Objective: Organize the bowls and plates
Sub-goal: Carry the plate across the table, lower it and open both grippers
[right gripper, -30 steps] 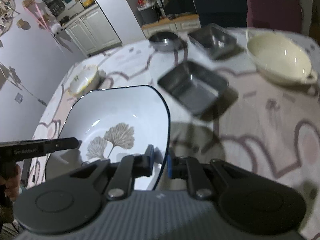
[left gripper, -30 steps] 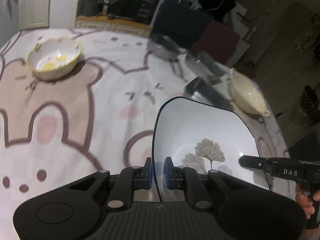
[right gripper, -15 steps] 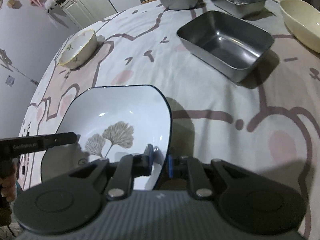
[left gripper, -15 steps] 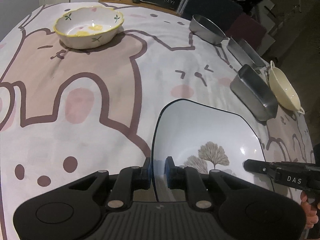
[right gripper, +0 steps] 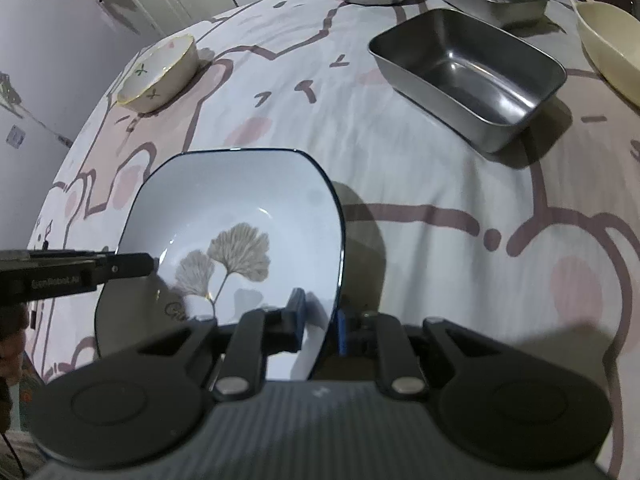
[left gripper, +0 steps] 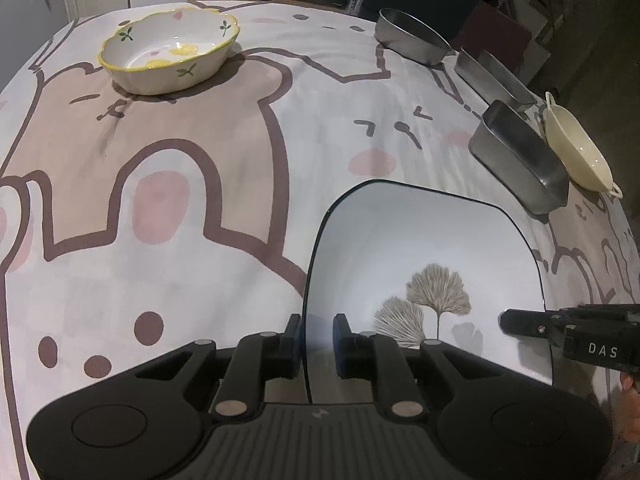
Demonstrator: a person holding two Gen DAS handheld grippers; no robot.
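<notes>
White square-ish plate (left gripper: 424,248) with a thin dark rim and a grey ginkgo-leaf print, low over the bench (left gripper: 200,200), on the near side of the steel rectangular tray (right gripper: 468,76). Left tongs (left gripper: 316,338) narrow, straddling the plate's left rim; in this view the pads look just off the rim, so contact is unclear. Right tongs (right gripper: 320,318) narrow, astride the plate's right rim, same doubt. Yellow-rimmed floral bowl (left gripper: 168,54) sits well apart from the tray.
</notes>
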